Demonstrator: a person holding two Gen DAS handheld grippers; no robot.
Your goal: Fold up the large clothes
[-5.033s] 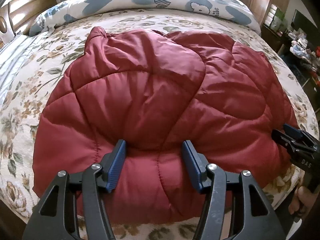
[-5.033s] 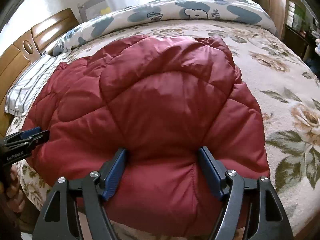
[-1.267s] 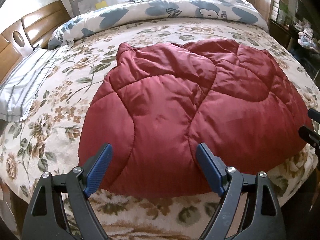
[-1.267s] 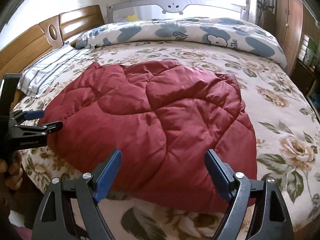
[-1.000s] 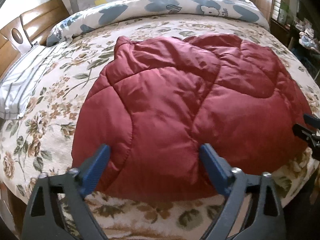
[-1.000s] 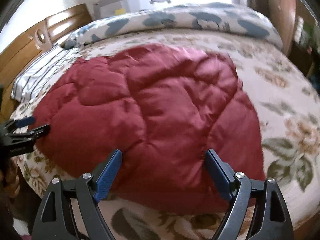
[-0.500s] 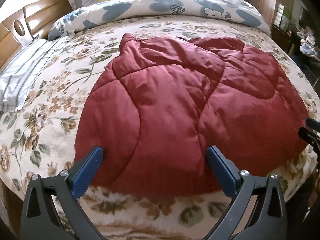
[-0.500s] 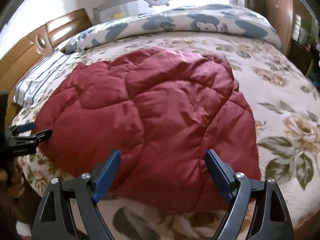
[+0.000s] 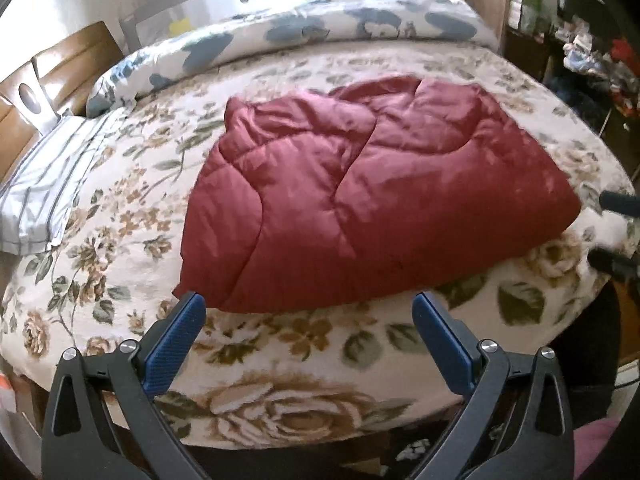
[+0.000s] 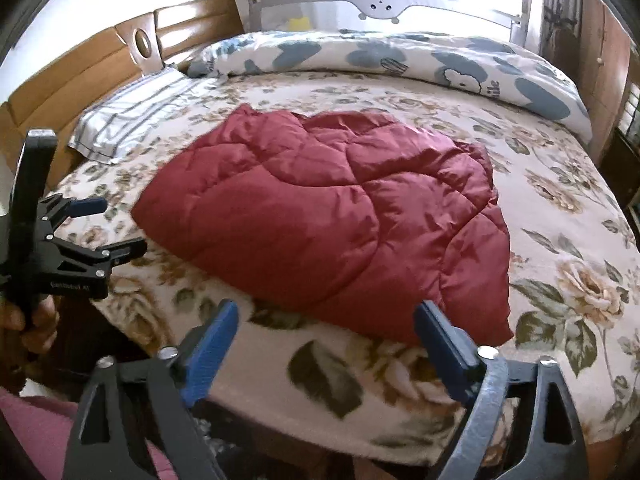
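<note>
A dark red quilted padded garment [image 9: 360, 204] lies folded into a compact bundle on the floral bed; it also shows in the right wrist view [image 10: 336, 216]. My left gripper [image 9: 308, 312] is open and empty, just short of the bundle's near edge, above the bedspread. My right gripper [image 10: 326, 324] is open and empty, also just short of the near edge. The left gripper shows in the right wrist view [image 10: 104, 228] at the left, held in a hand. The right gripper's fingertips [image 9: 616, 202] show blurred at the right edge of the left wrist view.
The floral bedspread [image 9: 300, 360] covers the bed. A blue and white duvet [image 10: 400, 60] lies rolled at the far side. A striped pillow [image 10: 128, 116] and wooden headboard [image 10: 80, 64] are at the left. Cluttered furniture [image 9: 592, 48] stands at the right.
Both grippers have pulled back and up from the bundle toward the near bed edge. Five seconds ago their fingers pressed into the garment; now both are clear of it. The bundle stays put.
</note>
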